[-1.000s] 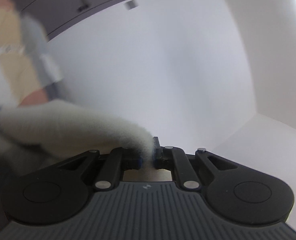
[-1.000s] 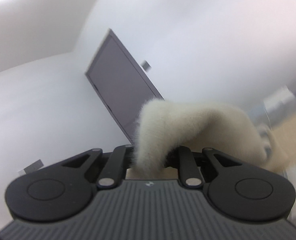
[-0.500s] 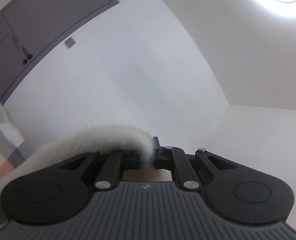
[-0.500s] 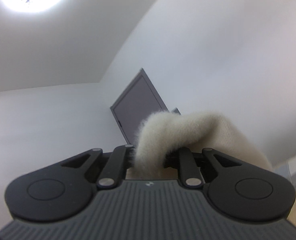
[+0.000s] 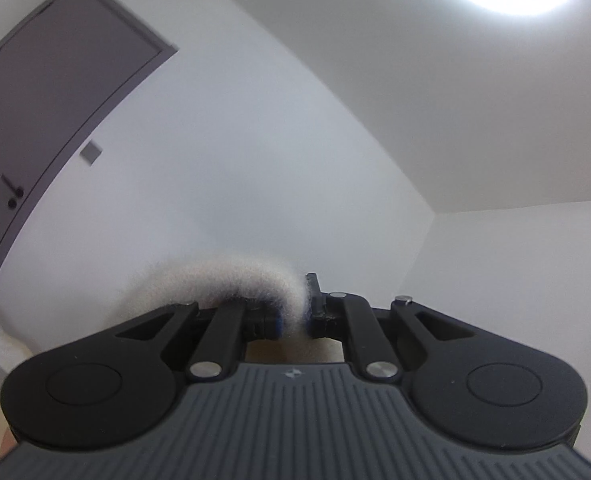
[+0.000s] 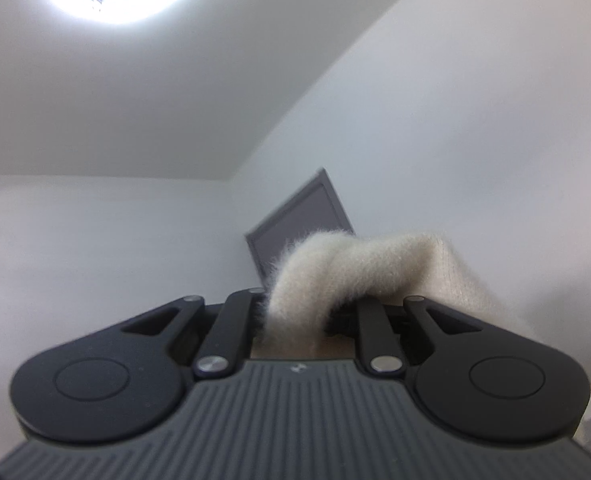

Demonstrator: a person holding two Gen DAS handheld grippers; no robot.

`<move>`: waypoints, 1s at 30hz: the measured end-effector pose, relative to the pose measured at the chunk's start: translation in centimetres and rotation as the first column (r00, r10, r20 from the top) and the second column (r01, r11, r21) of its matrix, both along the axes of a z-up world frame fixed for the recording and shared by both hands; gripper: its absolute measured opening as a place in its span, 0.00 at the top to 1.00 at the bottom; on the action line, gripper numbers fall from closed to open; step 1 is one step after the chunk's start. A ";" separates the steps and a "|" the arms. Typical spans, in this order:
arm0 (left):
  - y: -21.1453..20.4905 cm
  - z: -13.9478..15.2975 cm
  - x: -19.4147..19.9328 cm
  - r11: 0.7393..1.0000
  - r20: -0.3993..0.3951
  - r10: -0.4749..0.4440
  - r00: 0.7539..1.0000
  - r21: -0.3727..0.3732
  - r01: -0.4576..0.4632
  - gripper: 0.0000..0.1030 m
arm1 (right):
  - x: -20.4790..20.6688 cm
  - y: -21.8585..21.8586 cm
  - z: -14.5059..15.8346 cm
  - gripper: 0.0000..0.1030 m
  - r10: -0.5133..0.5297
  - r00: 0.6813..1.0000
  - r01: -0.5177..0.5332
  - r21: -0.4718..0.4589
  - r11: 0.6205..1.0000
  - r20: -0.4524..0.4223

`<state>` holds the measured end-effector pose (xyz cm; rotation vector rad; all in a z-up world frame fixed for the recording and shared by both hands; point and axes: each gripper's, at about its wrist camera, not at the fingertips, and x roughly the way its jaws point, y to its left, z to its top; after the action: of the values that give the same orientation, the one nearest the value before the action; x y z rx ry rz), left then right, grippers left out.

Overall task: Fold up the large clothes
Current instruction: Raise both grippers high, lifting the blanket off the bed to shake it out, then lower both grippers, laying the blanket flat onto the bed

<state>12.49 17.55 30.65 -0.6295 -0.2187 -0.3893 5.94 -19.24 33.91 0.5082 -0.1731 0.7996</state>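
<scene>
Fuzzy cream garment (image 6: 335, 276), bunched, apparently held aloft

The black two-finger left gripper (image 5: 295, 316) is tilted steeply upward, its jaws pinched nearly together on cloth. The black two-finger right gripper (image 6: 295, 320) is angled upward likewise, jaws clamped on cloth.

Most of the cream fuzzy garment (image 6: 359, 276) is hidden below both tool bodies; the door (image 5: 35, 92) is cut by the frame edge.
</scene>
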 end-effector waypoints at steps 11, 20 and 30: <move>1.5 -18.3 21.3 1.000 -0.301 -0.009 0.953 0.004 0.011 0.89 | 24.6 5.5 -17.2 0.83 -0.155 0.958 0.112 -0.187 0.976 -0.240; 5.1 -38.8 43.6 1.000 -0.528 -0.024 0.849 -0.029 0.011 0.88 | 49.0 10.7 -37.3 0.83 -0.193 0.879 0.104 -0.221 0.970 -0.435; 5.3 -53.3 54.3 0.994 -0.713 0.049 0.699 0.102 0.034 0.86 | 60.3 14.3 -54.9 0.83 -0.234 0.789 0.052 -0.319 0.946 -0.567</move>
<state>66.77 22.82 -22.65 -0.6311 0.5564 -0.1187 66.24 -4.89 -20.98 0.4418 0.4906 0.4659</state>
